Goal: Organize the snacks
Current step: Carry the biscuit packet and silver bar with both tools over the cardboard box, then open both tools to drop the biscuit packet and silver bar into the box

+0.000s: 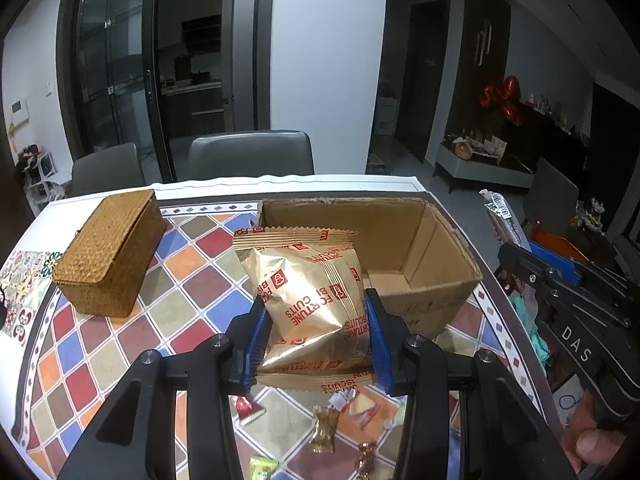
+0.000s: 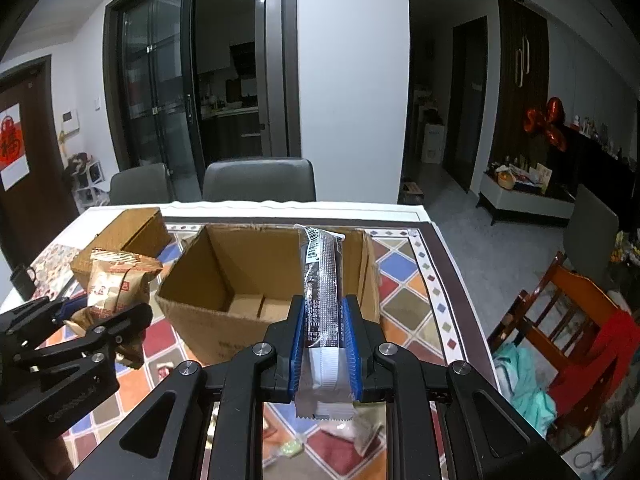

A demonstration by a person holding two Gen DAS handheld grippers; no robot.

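Note:
My left gripper [image 1: 316, 312] is shut on gold fortune-biscuit packets [image 1: 308, 296], held above the patterned table in front of the open cardboard box [image 1: 440, 276]. Those gold packets [image 2: 120, 284] and the left gripper [image 2: 100, 320] also show at the left of the right wrist view. My right gripper [image 2: 324, 320] is shut on a long silver snack bar [image 2: 322, 280] with a barcode at its far end, which points over the cardboard box [image 2: 192, 280]. The box holds only its bottom flaps.
A woven lidded basket [image 1: 108, 252] sits left of the box. Several small wrapped candies [image 1: 324, 424] lie on the tiled tablecloth [image 1: 192, 280] under my left gripper. Grey chairs [image 1: 248, 152] stand behind the table; a wooden chair with red cloth [image 2: 576, 328] is right.

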